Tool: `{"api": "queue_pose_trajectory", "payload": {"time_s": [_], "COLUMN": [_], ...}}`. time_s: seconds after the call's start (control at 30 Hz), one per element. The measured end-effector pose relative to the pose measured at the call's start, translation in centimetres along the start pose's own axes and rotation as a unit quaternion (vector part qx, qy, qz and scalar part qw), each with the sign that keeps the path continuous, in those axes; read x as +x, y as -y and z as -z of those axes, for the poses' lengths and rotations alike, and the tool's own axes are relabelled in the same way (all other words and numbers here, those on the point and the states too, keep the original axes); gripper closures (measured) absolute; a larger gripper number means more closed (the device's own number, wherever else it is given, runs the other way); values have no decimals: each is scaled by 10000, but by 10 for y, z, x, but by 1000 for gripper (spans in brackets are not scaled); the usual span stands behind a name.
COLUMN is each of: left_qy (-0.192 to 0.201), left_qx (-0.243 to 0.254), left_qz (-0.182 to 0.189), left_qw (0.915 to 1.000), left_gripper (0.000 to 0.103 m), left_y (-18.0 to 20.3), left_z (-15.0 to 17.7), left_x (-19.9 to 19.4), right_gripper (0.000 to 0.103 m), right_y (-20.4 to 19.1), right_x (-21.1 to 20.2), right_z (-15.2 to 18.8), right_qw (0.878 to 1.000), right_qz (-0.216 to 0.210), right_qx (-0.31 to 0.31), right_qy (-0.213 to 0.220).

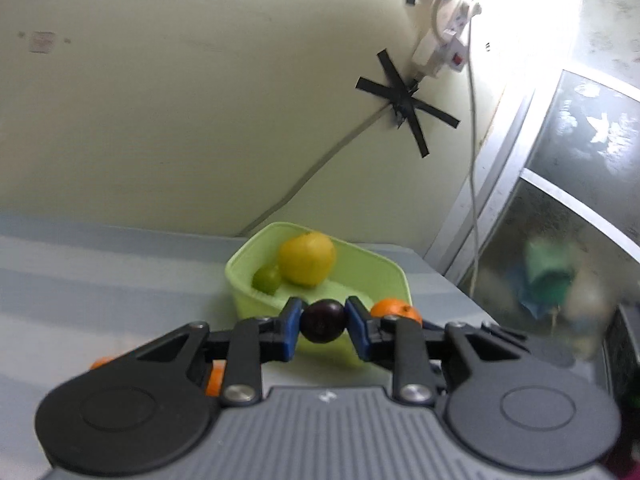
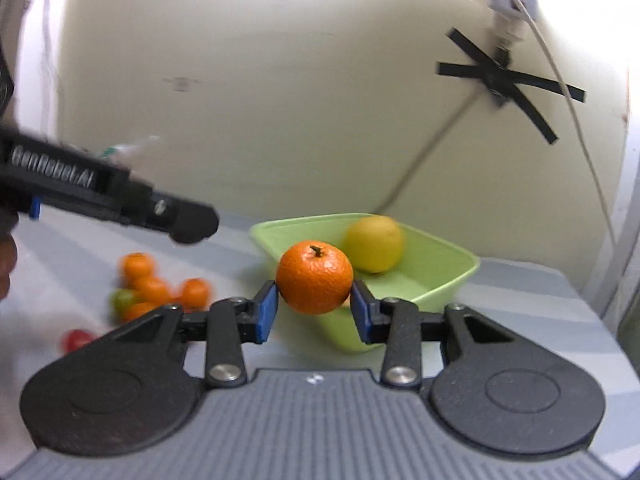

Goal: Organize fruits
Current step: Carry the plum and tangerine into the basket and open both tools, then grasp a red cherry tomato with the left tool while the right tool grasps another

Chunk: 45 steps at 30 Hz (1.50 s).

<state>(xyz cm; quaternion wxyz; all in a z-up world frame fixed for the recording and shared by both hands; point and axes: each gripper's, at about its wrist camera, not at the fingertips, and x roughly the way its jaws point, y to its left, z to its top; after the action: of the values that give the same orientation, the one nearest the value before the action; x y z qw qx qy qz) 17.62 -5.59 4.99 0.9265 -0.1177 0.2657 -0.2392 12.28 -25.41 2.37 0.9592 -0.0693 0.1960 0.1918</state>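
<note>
Your left claw (image 1: 323,322) pinches a dark plum (image 1: 323,321) between its blue pads, clear of the table (image 1: 100,272). Just beyond that claw sits the green basket (image 1: 394,280), holding a yellow fruit (image 1: 307,258) and a small green fruit (image 1: 267,279). Your right claw (image 2: 314,309) pinches an orange (image 2: 314,277), with the same basket directly behind it. Left of the right claw, loose oranges (image 2: 160,284), a green fruit and a red fruit (image 2: 77,339) lie blurred on the table.

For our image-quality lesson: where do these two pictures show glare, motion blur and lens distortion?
Left wrist view: window glare washes out the upper right; the wall edges bow. Right wrist view: the loose fruit pile and left gripper smear with motion; the held orange stays sharp.
</note>
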Motion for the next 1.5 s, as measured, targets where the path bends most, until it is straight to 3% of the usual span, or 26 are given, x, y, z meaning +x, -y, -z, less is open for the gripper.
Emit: {"api": "queue_pose_trajectory", "payload": {"time_s": [0.3, 0.43, 0.5, 0.57, 0.7, 0.93, 1.1, 1.23, 1.33, 1.4, 1.47, 1.5], "left_qy": [-219, -262, -262, -134, 190, 785, 901, 656, 580, 527, 427, 349], "left_qx": [107, 188, 220, 282, 299, 540, 534, -35, -126, 77, 420, 655], "left_qz": [-287, -476, -471, -524, -389, -275, -930, -1233, -1108, -868, -722, -692], "left_qw": [9993, 9983, 9983, 9981, 9986, 9951, 9901, 9902, 9921, 9948, 9956, 9948], "left_gripper": [78, 76, 71, 62, 62, 59, 61, 63, 63, 63, 63, 63], "left_y": [12, 14, 13, 16, 18, 5, -32, -71, -76, -67, -52, -43], "left_z": [-6, 1, 4, 5, 4, 29, 61, 77, 87, 92, 97, 100], "left_x": [68, 80, 80, 71, 38, -55, -113, -136, -142, -140, -131, -124], "right_gripper": [64, 54, 52, 50, 39, 37, 23, 22, 26, 39, 62, 66], "right_y": [35, 34, 31, 27, 26, 25, 15, -4, -18, -30, -41, -45], "right_x": [19, 23, 22, 18, 3, -11, -18, -28, -33, -32, -25, -21], "right_z": [-5, 0, 2, 5, 9, 12, 14, 17, 18, 18, 19, 19], "right_qw": [9973, 9967, 9971, 9963, 9923, 9877, 9867, 9913, 9956, 9967, 9964, 9955], "right_qz": [283, 376, 479, 628, 856, 997, 993, 662, -19, -394, -683, -792], "right_qx": [653, 694, 541, 417, 419, 635, 710, 549, 550, 514, 500, 504], "right_qy": [184, 163, 252, 420, 792, 1025, 1075, 997, 758, 485, 96, -82]}}
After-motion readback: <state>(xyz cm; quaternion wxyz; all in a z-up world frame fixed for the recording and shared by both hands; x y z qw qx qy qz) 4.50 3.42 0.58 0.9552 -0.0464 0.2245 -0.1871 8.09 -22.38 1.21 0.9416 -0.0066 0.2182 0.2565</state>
